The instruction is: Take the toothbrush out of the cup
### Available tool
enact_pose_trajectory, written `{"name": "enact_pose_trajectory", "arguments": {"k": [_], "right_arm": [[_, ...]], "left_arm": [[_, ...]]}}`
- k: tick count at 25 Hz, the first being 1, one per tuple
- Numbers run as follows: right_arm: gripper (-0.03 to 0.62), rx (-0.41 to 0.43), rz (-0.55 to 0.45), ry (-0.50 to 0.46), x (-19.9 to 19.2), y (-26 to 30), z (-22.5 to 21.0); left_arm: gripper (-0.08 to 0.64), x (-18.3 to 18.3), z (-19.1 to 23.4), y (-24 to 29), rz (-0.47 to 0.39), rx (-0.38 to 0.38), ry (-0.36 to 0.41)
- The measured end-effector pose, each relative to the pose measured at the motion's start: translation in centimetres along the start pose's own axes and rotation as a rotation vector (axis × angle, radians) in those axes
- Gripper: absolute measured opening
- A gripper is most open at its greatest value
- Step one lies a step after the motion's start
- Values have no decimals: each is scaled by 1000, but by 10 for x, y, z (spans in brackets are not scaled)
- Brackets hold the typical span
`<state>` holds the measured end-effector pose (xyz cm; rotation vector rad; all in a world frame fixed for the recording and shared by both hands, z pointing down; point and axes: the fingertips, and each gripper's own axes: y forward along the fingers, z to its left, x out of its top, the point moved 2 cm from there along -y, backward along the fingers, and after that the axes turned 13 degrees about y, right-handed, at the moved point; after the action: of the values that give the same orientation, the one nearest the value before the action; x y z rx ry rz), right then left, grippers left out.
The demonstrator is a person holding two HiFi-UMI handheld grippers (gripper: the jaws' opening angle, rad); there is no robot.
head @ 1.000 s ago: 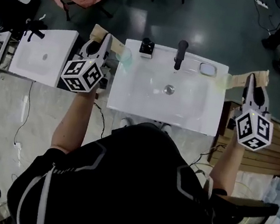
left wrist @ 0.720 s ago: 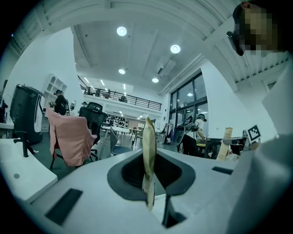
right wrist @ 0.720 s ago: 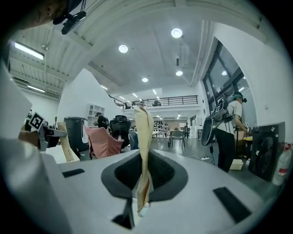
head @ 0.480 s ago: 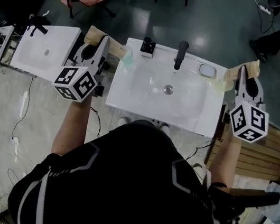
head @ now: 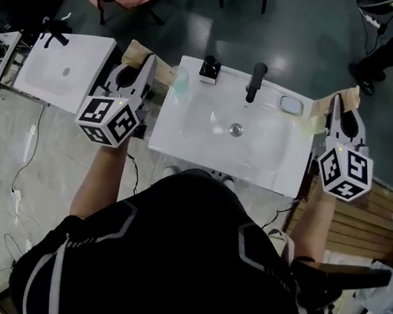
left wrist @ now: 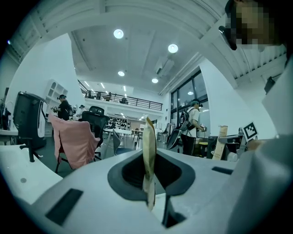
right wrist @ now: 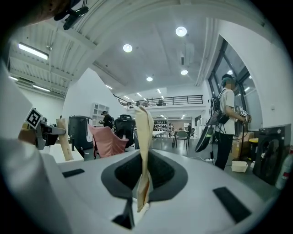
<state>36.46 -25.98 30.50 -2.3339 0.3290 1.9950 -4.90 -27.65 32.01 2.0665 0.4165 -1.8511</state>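
Looking for the toothbrush, we cannot make it out in or near the pale cup (head: 178,79) at the upper-left corner of the middle basin (head: 206,147), so it may stand inside or be out already. Any lift wants a straight upward pull that leaves the light cup standing. We count one sure cup, one tap (head: 255,82), two basins and two grippers: the left gripper (head: 144,59), beside the cup, has just been closing its jaws on nothing, and the right gripper (head: 340,101), upper right, has its pads pressed together, empty.
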Motion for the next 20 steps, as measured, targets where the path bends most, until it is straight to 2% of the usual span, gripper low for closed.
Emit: {"name": "enact_pose_trajectory", "arguments": {"k": [20], "right_arm": [[26, -28, 0, 8, 5, -11, 6]], "left_arm": [[34, 7, 13, -11, -6, 37, 13]]}}
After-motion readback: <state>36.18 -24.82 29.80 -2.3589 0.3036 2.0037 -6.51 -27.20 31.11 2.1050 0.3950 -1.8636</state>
